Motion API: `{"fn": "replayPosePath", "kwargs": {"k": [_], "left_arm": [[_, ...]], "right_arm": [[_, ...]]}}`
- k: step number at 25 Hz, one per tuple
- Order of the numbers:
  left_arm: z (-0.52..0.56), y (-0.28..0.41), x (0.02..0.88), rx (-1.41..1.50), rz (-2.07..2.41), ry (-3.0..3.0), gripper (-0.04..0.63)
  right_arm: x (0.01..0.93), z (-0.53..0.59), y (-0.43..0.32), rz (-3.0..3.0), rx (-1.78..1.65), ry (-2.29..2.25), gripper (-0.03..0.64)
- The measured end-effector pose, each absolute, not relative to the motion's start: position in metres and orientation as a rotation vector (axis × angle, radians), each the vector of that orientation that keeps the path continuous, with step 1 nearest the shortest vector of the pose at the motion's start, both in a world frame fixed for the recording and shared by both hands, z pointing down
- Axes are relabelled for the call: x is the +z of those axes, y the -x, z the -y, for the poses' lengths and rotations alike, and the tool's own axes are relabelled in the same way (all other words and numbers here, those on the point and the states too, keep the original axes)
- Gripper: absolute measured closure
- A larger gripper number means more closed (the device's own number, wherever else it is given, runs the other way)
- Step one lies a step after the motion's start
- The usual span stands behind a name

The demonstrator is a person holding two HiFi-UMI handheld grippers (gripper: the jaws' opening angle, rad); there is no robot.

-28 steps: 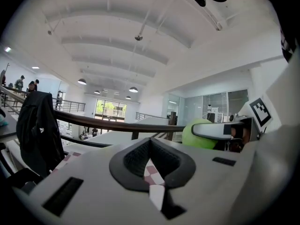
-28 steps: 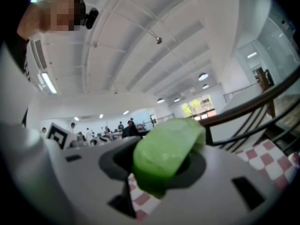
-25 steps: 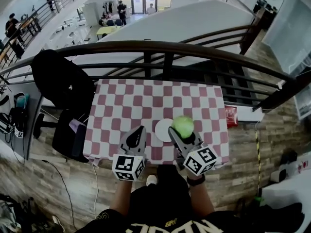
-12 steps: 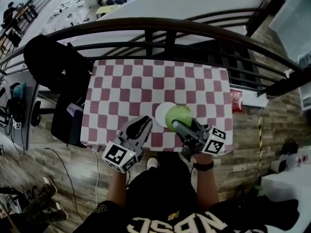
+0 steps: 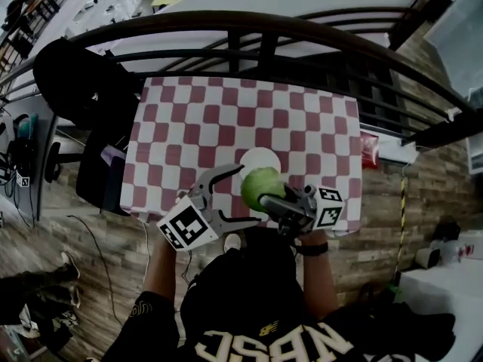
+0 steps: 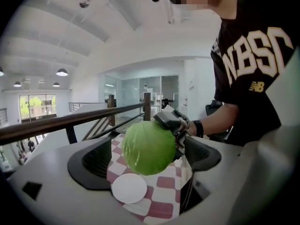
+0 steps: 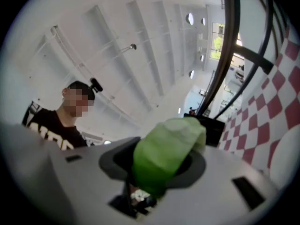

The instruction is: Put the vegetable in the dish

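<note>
My right gripper [image 5: 270, 199] is clamped on the cabbage [image 5: 260, 185]. Its own view shows the pale green head wedged between both jaws, filling the gap. In the head view the cabbage hangs over the near edge of the checked table [image 5: 189, 134], and the gripper comes at it from about four o'clock.

The white dish [image 5: 259, 158] sits on the cloth at twelve o'clock from the cabbage, just beyond it and bare.

My left gripper [image 5: 238, 194] is at nine o'clock of the cabbage. Its jaws have just been opening and now stand spread wide, gripping nothing. In the left gripper view the cabbage [image 6: 149, 147] shows in the gap between the two dark jaws, with the dish [image 6: 129, 188] below it at seven o'clock. The pads aren't pressing on it, though I can't say for certain whether the head sits inside that gap or just past the tips.

A dark curved railing [image 5: 226, 25] runs behind the table's far side.
</note>
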State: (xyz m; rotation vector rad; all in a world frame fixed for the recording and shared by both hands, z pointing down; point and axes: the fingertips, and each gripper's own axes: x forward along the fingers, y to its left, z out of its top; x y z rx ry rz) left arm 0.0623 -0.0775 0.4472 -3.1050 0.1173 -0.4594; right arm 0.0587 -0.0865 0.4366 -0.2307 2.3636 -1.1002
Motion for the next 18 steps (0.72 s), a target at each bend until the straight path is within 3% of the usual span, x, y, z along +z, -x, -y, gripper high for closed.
{"fn": "replayPosePath", "kwargs": {"k": [9,18], "left_arm": [[0.066,-0.083,0.478,-0.611,0.12,3.02,0.106],[0.085,-0.082,0.501,-0.649,0.012,3.1,0.13]], "right_arm": [[0.449,0.074,-0.043,-2.447,-1.114,0.021,0.448],[0.475,0.092,-0.046,-2.364,-1.2,-0.067,0.448]]}}
